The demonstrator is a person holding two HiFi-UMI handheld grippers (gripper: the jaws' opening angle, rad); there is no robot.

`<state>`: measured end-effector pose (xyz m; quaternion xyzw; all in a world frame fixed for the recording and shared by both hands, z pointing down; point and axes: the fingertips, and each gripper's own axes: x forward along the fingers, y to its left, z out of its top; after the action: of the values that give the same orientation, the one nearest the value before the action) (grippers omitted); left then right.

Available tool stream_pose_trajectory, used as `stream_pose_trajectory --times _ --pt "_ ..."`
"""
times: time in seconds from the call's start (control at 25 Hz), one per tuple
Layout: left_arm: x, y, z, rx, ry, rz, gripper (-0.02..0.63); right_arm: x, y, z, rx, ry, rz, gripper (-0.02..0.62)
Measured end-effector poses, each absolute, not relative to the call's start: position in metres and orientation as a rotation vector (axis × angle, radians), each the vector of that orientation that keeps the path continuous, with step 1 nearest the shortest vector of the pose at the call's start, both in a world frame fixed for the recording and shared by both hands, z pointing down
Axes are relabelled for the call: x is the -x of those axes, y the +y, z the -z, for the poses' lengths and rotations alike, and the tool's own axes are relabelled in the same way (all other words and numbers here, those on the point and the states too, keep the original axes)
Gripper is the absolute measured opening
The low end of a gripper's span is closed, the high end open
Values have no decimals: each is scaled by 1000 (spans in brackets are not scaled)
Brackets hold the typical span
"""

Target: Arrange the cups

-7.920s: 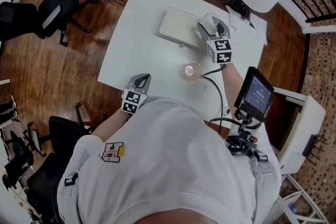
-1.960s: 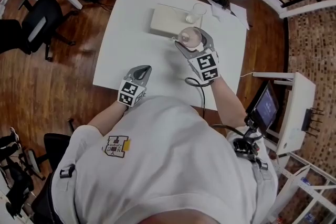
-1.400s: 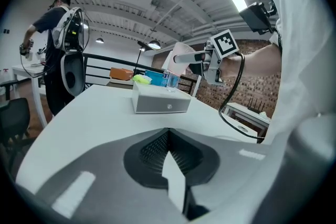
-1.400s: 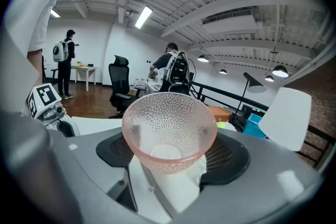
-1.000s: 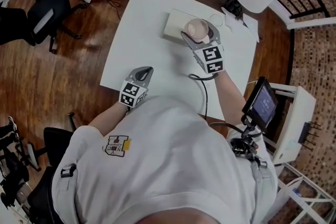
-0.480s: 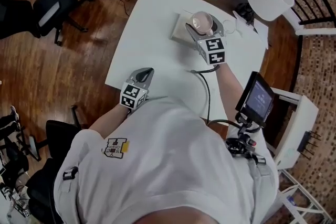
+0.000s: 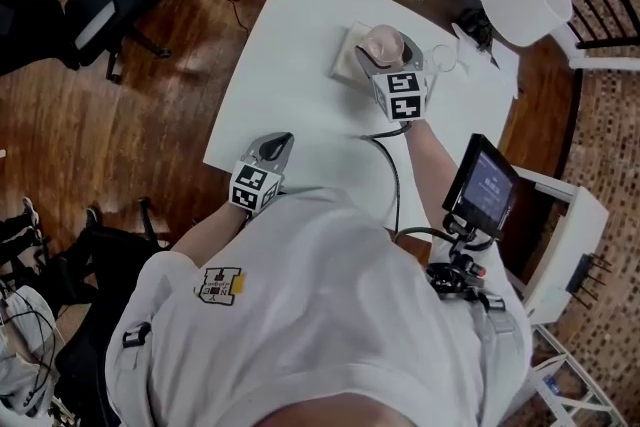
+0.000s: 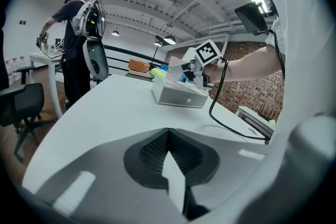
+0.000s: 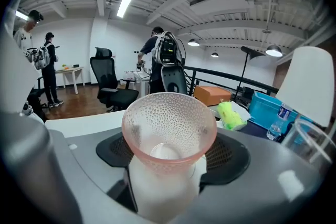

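Left tool [image 7: 276,145] is clenched on nothing at the near edge of the white surface [image 7: 290,45] — parked out of the way, I'd guess, since this looks like a one-hand job. Right tool [image 9: 169,165] is grasping the pink dimpled cup [image 9: 169,118] low on its body, mouth up, so the rim's free for setting down. The cup sits right between the jaws, over the white box [image 7: 345,65] — and there's a clear cup [image 7: 441,61] just to the right, probably its neighbour-to-be.

readable text: none | screen [image 7: 487,183]: print too small | box [image 8: 178,96]: logo mark illegible
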<state>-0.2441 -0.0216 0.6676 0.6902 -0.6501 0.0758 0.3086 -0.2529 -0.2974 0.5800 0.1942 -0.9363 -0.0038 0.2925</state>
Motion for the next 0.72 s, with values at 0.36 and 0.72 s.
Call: stream_pose_trajectory --times 0.36,0.72 --pt "242 -22 -665 -1832 -1708 -208 0 251 -304 -587 -603 -2516 -96 376" --pt "241 -20 -665 -1832 -1705 -215 0 251 -305 -588 -624 -2547 -102 379"
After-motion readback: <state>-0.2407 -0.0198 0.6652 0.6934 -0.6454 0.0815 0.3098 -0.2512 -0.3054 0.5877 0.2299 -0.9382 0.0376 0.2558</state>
